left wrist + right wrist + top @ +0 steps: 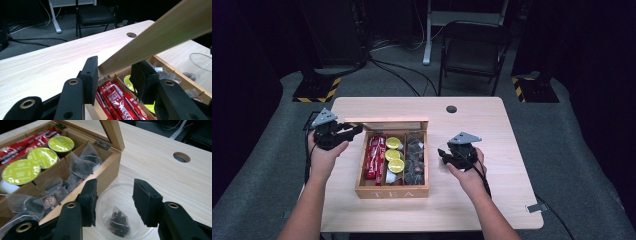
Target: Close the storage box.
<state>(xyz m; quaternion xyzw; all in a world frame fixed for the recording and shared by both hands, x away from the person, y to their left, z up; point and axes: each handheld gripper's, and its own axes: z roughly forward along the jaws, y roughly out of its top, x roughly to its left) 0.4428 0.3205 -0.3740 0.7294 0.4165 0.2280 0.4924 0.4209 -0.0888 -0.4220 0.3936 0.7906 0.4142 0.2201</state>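
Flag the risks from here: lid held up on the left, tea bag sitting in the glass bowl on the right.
1. The left gripper grips just the corner of the lid; a slip could drop it onto the box.
2. The right gripper stands open around the tea bag in the glass bowl; pulling away carelessly may knock the bowl, which sits close to the box.
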